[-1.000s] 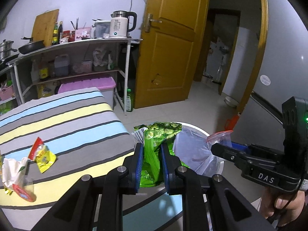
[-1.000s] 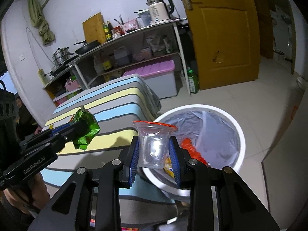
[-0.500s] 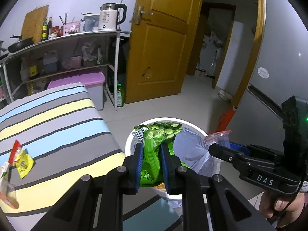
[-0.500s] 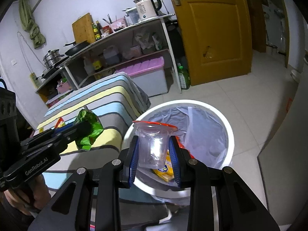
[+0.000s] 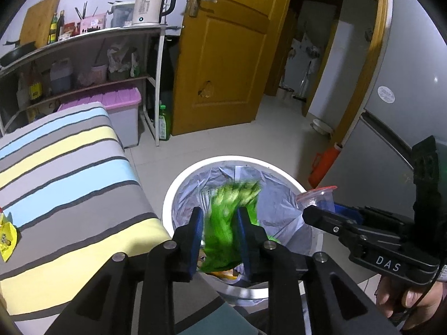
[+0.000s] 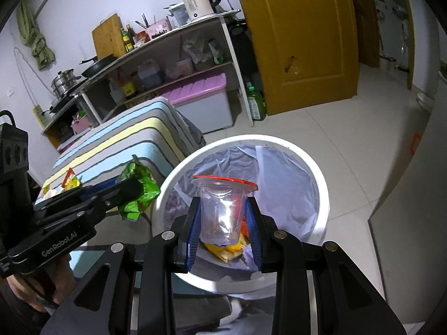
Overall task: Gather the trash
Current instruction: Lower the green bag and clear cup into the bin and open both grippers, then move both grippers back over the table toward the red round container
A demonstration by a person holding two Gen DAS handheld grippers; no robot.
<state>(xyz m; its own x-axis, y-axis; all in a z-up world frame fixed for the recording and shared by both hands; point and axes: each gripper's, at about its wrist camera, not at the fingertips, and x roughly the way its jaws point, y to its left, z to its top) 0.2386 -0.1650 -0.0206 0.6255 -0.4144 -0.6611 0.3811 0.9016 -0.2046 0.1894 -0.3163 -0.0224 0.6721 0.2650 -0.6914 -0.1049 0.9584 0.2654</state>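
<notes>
A white bin [image 5: 178,189] [image 6: 321,173] with a bluish liner stands on the floor beside the striped table [image 5: 69,181]. My left gripper [image 5: 219,212] [image 6: 134,187] hangs over the bin's near rim with its jaws opening. The green snack bag [image 5: 223,226] [image 6: 145,181] is between the pads, blurred and loose. My right gripper [image 6: 223,206] [image 5: 321,209] is above the bin's mouth, its jaws starting to open while the pads still press on a clear plastic cup [image 6: 220,217] [image 5: 315,195] with a torn red lid. Yellow and orange wrappers [image 6: 223,251] lie in the bin.
More wrappers [image 5: 7,237] [image 6: 69,180] lie on the table at the left. Behind stand a metal shelf [image 5: 156,89] with a kettle [image 5: 148,8], a purple-lidded box [image 5: 123,111], a green bottle [image 5: 164,122] and a yellow door [image 5: 223,64]. A fridge [image 5: 405,111] is at the right.
Both grippers have come forward and down over the bin. The left jaws have widened and the green bag has gone blurred between them. The cup sits as before.
</notes>
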